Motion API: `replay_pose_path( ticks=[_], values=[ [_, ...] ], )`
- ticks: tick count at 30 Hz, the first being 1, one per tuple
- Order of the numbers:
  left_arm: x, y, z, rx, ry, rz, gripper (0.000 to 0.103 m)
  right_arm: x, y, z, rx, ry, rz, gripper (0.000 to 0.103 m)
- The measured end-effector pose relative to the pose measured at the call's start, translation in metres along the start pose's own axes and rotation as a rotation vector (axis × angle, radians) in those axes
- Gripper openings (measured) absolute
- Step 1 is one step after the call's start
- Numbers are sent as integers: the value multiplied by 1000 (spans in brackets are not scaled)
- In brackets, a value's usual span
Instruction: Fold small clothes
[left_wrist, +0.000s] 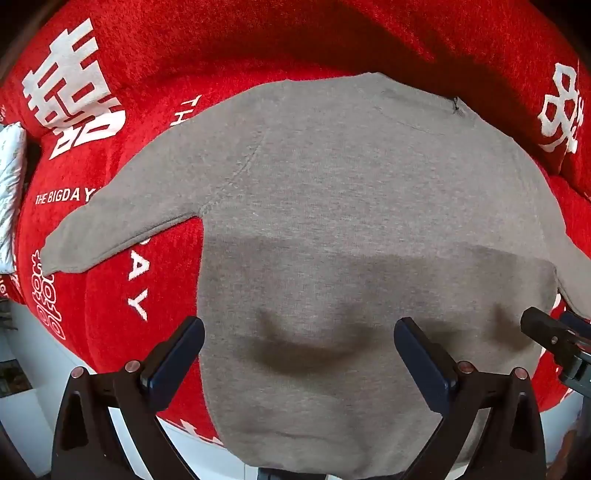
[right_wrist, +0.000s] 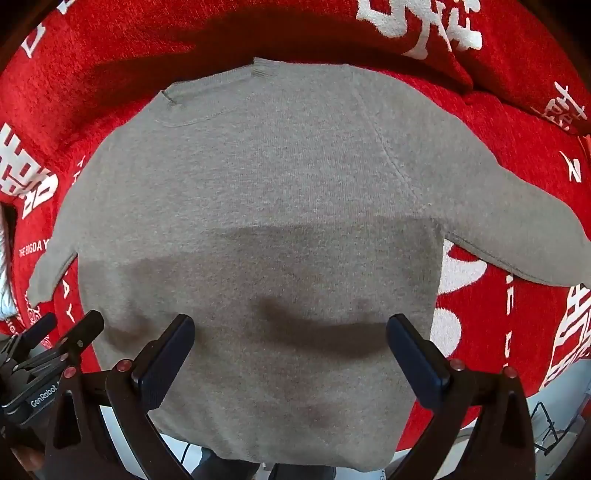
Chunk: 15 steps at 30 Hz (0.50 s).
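grey sweater (left_wrist: 351, 221) flat on red blanket (left_wrist: 147, 55) (sleeves spread) | left gripper (left_wrist: 299, 343), right gripper (right_wrist: 290, 339) above hem | both spread wide, empty

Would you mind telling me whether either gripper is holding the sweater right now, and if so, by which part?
Nothing is held. The left gripper and right gripper both hover open over the grey sweater near its hem.

Small gray-brown knit sweater (left_wrist: 332, 206) (right_wrist: 258, 206), spread flat, filling the middle of both views. Neck at the top of the frame, bottom edge at the bottom. Sleeves out to lower left and right. Soft wrinkle across the lower middle.
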<state>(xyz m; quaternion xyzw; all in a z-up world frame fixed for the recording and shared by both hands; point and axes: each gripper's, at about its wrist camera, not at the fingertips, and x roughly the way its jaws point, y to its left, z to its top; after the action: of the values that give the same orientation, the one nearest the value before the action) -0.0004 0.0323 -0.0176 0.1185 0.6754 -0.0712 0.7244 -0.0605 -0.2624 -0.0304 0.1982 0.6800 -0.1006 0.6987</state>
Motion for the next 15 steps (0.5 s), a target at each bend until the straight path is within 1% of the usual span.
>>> replay_pose_path(
  ticks=[6,15],
  values=[
    [1,2,2,2,3,7,103,-2,0,1,4,0,-4,103],
    [0,4,2,7,6,-4,103,-3,3,0,-1,-3,13,103]
  ],
)
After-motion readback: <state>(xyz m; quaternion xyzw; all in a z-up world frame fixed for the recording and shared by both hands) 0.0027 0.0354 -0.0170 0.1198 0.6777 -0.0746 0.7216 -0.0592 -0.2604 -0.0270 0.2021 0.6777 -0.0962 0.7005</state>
